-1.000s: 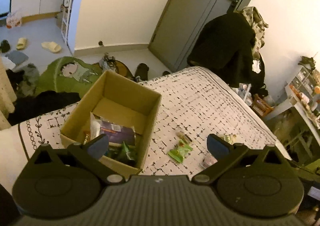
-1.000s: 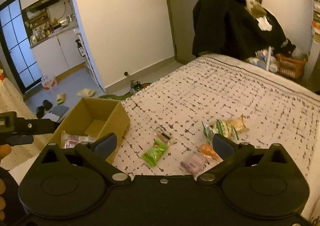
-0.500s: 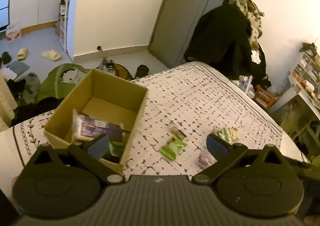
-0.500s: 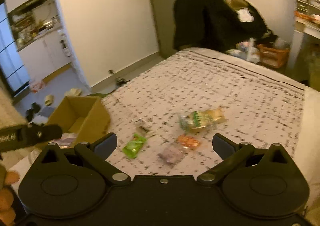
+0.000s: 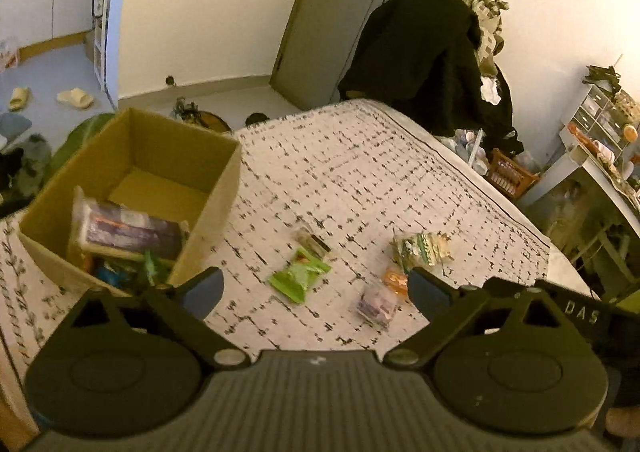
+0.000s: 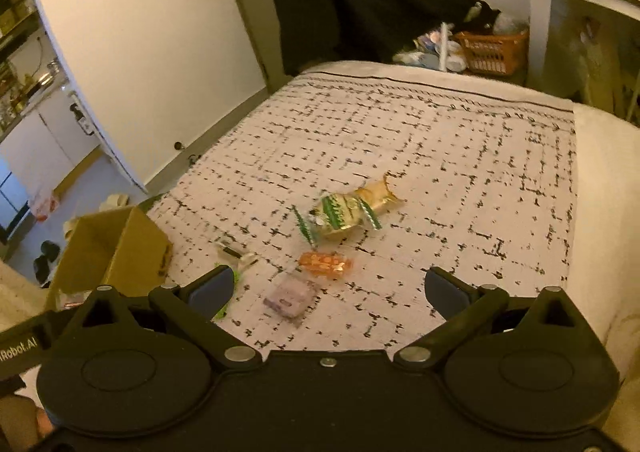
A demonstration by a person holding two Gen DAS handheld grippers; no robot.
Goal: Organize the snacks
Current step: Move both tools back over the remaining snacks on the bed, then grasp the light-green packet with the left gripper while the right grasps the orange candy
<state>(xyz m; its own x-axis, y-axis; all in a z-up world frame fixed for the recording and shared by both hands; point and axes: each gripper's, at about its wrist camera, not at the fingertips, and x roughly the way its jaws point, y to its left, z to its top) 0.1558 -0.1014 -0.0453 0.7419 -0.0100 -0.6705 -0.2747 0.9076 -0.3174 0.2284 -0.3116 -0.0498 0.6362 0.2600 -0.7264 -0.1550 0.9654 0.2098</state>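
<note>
1. Left wrist view gives me the bed point(image 5: 360, 172) first, its dash-patterned cover soft and slack, so I expect anything pressed on it to sink a little.
2. I see the box point(image 5: 216, 204) on the bed's left part, open-topped cardboard, stiff enough to stay put. It already holds a big dark packet point(image 5: 128, 228) and some smaller wrappers.
3. My left gripper point(image 5: 316, 292) hangs over the loose snacks, and its jaws are closing from wide with nothing between them. My right gripper point(image 6: 328, 290) has its jaws wide apart and empty.
4. I count 5 snacks loose on the cover, right of the box. The gold packet point(image 6: 348, 208) is the largest, crinkly foil with twisted ends. I judge it light and slippery, best pinched across its middle.
5. The green packet point(image 5: 299, 278) lies nearest the box, flat and limp, so I would take it by a sealed edge.
6. The purple packet point(image 6: 290, 296) and the orange packet point(image 6: 326, 263) lie just beside each other, small and probably light.
7. The clear wrapper point(image 5: 311, 241) touches the green packet's far end, too blurred to judge further.
</note>
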